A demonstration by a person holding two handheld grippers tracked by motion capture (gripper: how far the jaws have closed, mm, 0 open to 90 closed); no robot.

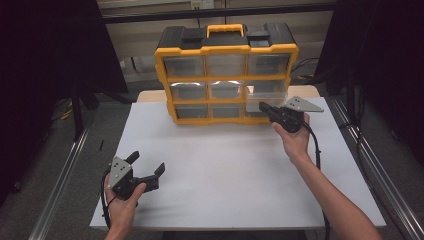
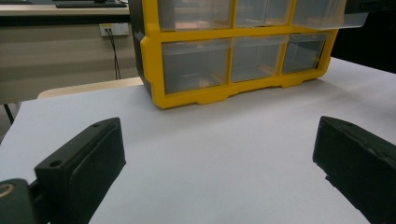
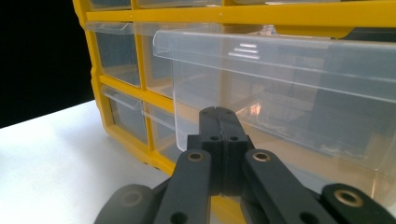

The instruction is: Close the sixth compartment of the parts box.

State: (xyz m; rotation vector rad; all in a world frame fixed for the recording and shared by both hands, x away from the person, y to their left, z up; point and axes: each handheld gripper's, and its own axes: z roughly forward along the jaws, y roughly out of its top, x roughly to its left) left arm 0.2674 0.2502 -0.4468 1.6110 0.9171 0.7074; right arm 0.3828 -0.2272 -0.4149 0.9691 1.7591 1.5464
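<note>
No text, label, brand, number or sign can be read anywhere: the yellow organizer, its clear drawers and the white surface carry no legible markings.

White tabletop fills centre frame. Yellow-and-black 9-drawer organizer stands upright at upper centre; middle-row right clear drawer pulled out. Wall outlet upper left.

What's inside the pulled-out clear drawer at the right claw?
The pulled-out drawer looks empty through its clear front; glare blurs its floor, and the shut right claw covers its lower edge. Small parts cannot be ruled out.
</note>
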